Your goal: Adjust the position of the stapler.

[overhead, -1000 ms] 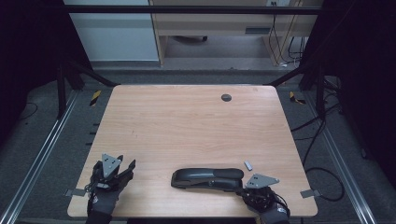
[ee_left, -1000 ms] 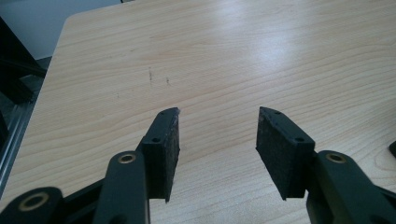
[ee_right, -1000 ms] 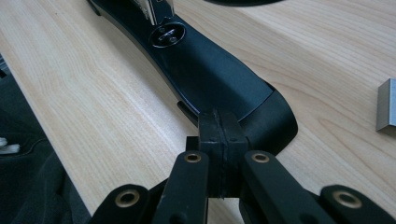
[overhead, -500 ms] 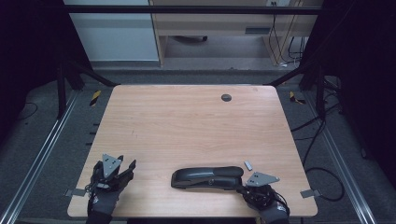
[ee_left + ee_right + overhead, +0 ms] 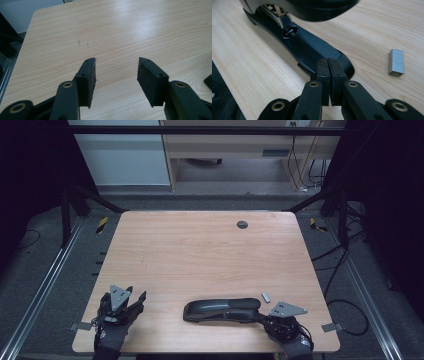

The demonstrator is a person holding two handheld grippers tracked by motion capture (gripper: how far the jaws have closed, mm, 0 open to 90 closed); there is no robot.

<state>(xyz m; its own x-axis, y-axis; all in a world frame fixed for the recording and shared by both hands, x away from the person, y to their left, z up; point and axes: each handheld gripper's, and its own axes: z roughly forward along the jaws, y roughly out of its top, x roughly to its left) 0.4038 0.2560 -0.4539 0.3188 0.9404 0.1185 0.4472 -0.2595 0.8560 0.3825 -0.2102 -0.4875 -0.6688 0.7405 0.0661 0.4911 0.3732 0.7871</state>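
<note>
At the near left edge of the desk [image 5: 200, 250], the left gripper [image 5: 136, 299] sits in a gloved hand [image 5: 110, 336]. In the left gripper view, its 2 fingers stand partly open over bare wood, with nothing between the pads [image 5: 116, 67].

At the near right, the right gripper [image 5: 261, 317] points left at the rear end of the stapler [image 5: 222, 309]. In the right gripper view its 2 fingers [image 5: 328, 62] look pressed pad to pad, with only a thin seam between them and nothing in it. They have just been starting to open. The tips are right at the tail of the stapler [image 5: 312, 47]; I cannot tell if they touch it.

The black stapler lies lengthwise across the near right part of the desk, just in front of that gripper, with its top arm raised off the base.

Just beyond its right end lies 1 small strip of staples [image 5: 265, 296], apart from both stapler and gripper [image 5: 396, 61].

Far back, near the desk's rear edge, is 1 round dark grommet [image 5: 242, 224].
</note>
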